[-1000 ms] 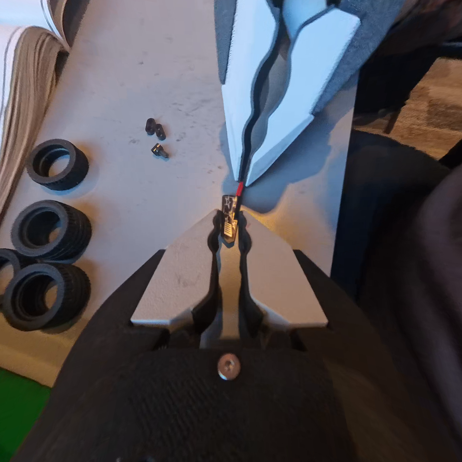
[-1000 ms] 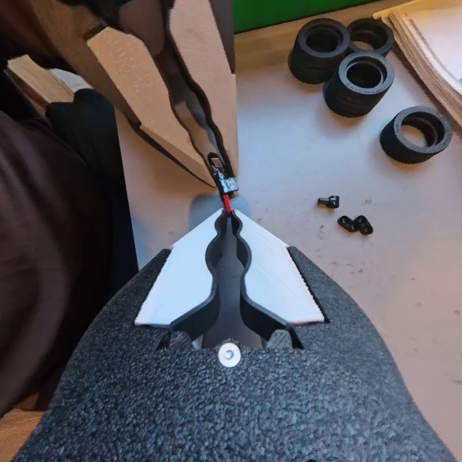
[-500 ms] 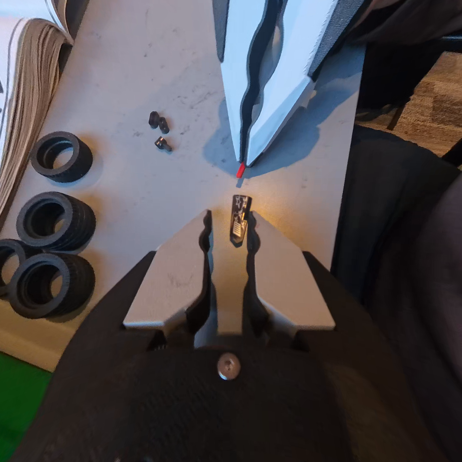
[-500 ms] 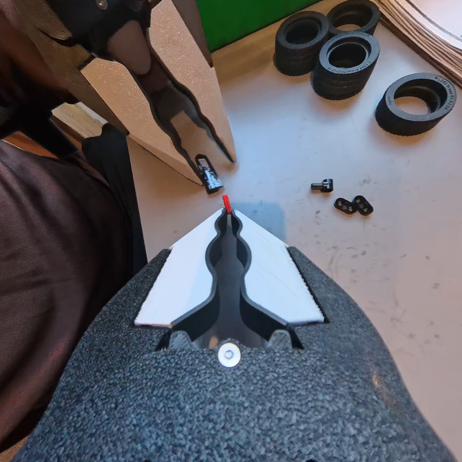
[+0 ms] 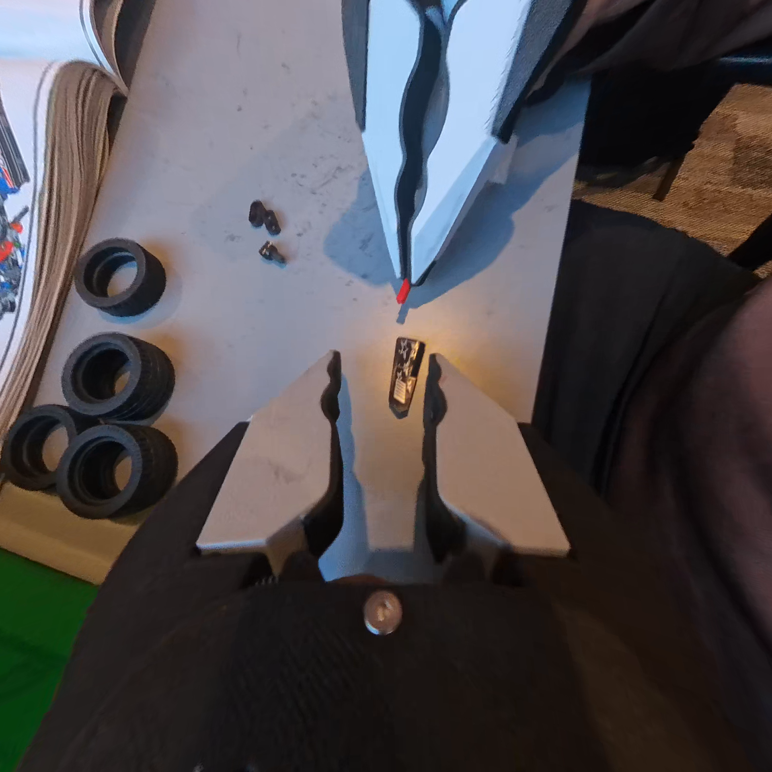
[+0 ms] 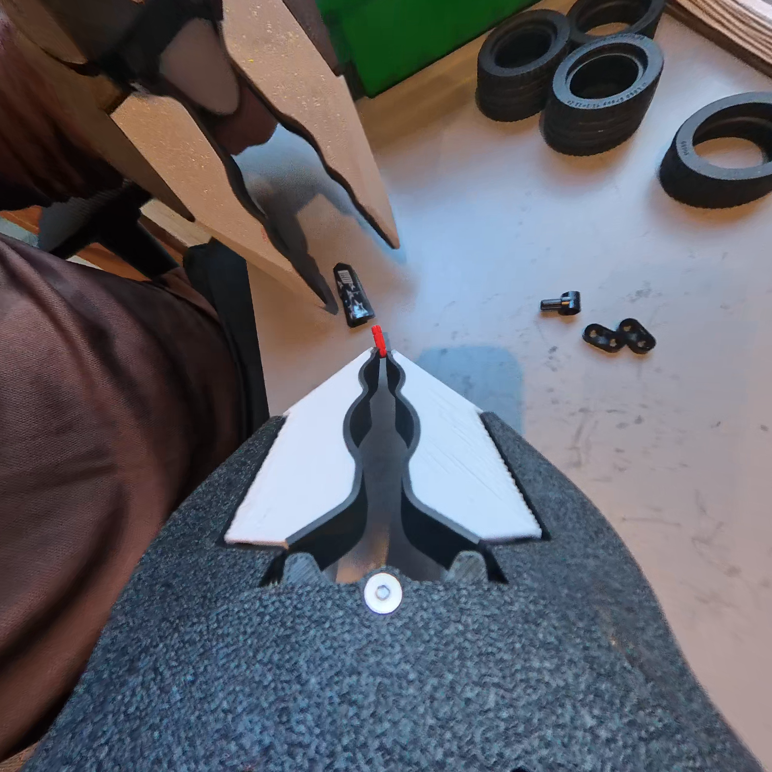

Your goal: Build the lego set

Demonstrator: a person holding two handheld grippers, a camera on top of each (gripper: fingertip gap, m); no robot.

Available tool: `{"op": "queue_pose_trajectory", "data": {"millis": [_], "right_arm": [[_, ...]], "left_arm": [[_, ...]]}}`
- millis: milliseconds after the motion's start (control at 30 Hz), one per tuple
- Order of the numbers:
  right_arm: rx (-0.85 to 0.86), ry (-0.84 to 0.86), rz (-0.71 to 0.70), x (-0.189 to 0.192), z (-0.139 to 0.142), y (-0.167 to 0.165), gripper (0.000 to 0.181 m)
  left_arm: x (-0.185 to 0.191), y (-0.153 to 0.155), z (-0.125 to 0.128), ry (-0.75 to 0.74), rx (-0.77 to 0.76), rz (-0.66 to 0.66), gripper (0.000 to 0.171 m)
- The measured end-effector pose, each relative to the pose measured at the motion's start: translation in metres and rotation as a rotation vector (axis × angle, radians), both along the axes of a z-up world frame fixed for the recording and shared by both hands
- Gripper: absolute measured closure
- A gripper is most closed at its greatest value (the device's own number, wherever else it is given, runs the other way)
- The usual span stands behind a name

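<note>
A small black printed piece [image 5: 404, 376] lies flat on the table between my left gripper's fingertips, touching neither; it also shows in the right wrist view [image 6: 353, 300]. My left gripper [image 5: 382, 361] is open and empty. My right gripper [image 6: 381, 351] is shut on a thin red pin [image 6: 379, 337], which sticks out of its tips just short of the black piece. In the left wrist view the right gripper [image 5: 409, 282] points down from the top with the red pin [image 5: 403, 290] at its tip. The left gripper [image 6: 361, 275] shows open in the right wrist view.
Several black tyres [image 5: 119, 283] [image 6: 608, 90] lie at the table's side. Small black connector pieces [image 5: 264, 215] [image 6: 618, 336] and a black pin [image 6: 559, 302] lie loose between them and the grippers. An open instruction booklet [image 5: 54, 158] lies beyond the tyres. The table edge [image 5: 551, 334] and a person's dark clothing [image 6: 104, 417] are close. Left tips to right tips: about 4 cm.
My left gripper opened and let go of the black printed piece, which now lies on the table. My right gripper pulled back with the red pin, separating it from the piece.
</note>
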State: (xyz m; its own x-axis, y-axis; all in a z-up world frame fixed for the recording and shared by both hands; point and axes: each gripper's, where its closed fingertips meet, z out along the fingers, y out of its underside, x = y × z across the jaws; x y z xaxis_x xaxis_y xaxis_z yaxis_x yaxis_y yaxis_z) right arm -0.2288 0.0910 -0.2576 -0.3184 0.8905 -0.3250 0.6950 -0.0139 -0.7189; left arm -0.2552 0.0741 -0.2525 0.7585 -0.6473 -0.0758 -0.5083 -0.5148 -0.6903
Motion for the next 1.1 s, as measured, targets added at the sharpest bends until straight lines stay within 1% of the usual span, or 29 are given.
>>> {"op": "queue_pose_trajectory", "data": {"millis": [100, 267, 367, 400, 467, 533, 600, 667, 800, 900, 1033, 1100], "right_arm": [[-0.045, 0.007, 0.006, 0.000, 0.004, -0.003, 0.178], [-0.125, 0.006, 0.020, 0.002, 0.008, -0.008, 0.178], [-0.190, 0.010, 0.029, 0.002, 0.013, -0.011, 0.178], [-0.210, 0.009, 0.029, 0.003, 0.014, -0.011, 0.178], [-0.235, 0.000, 0.026, 0.003, 0.014, -0.011, 0.178], [-0.250, -0.004, 0.027, 0.003, 0.014, -0.011, 0.178], [-0.250, -0.008, 0.027, 0.003, 0.013, -0.011, 0.178], [-0.253, -0.011, 0.029, 0.003, 0.013, -0.012, 0.178], [-0.261, -0.013, 0.025, 0.003, 0.013, -0.011, 0.178], [-0.221, 0.018, 0.031, 0.002, 0.014, -0.010, 0.178], [-0.048, 0.128, 0.080, 0.001, 0.020, -0.011, 0.173], [0.073, 0.186, 0.094, -0.001, 0.021, -0.011, 0.171]], "left_arm": [[0.009, 0.004, 0.008, 0.034, 0.043, -0.060, 0.147], [0.020, 0.009, 0.000, 0.206, 0.079, -0.161, 0.152], [0.022, 0.011, -0.004, 0.306, 0.127, -0.208, 0.170], [0.022, 0.012, -0.005, 0.336, 0.143, -0.217, 0.171], [0.022, 0.014, -0.003, 0.366, 0.175, -0.220, 0.171], [0.024, 0.014, -0.001, 0.355, 0.180, -0.216, 0.164], [0.024, 0.013, -0.001, 0.350, 0.174, -0.216, 0.165], [0.026, 0.013, 0.001, 0.344, 0.186, -0.227, 0.170], [0.026, 0.012, -0.001, 0.357, 0.186, -0.233, 0.171], [0.024, 0.013, -0.004, 0.317, 0.153, -0.197, 0.171], [0.023, 0.011, -0.004, 0.242, 0.118, -0.164, 0.171], [0.023, 0.010, -0.004, 0.222, 0.105, -0.161, 0.171]]}}
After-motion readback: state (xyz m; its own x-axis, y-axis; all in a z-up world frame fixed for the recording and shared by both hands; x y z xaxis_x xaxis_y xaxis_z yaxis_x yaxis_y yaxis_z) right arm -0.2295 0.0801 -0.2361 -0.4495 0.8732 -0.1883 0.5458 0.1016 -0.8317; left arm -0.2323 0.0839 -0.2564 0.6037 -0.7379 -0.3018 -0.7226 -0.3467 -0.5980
